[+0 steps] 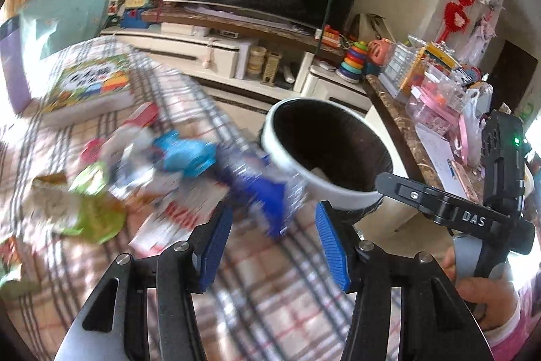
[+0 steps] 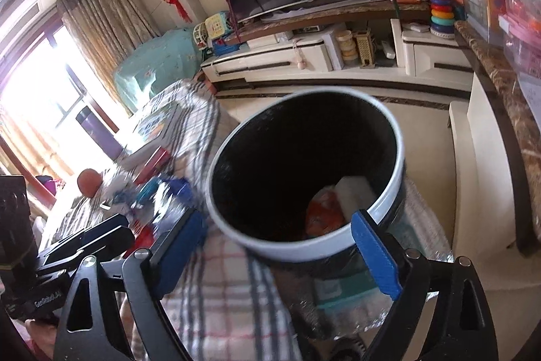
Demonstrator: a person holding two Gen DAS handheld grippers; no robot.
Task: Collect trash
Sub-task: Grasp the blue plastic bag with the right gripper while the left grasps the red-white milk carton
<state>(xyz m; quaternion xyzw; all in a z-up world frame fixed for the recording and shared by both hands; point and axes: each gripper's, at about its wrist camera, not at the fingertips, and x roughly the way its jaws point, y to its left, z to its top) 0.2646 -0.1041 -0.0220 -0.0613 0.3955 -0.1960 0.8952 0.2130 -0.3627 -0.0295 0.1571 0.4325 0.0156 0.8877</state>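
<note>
Because the trash bin [image 2: 304,178] sits just past the edge of the plaid-covered counter [image 1: 270,286], we judge the step in hand to be dropping wrappers into it, and it goes best if each piece is carried fully over the white rim before letting go, so nothing lands on the cloth. The left claw [image 1: 270,242] stands about half open, its blue pads touching nothing, with a blurred blue wrapper [image 1: 267,195] just ahead of it, beside the rim. The right claw [image 2: 287,246] is spread wide and empty over the bin's mouth. More wrappers [image 1: 101,192] lie on the cloth to the left.
</note>
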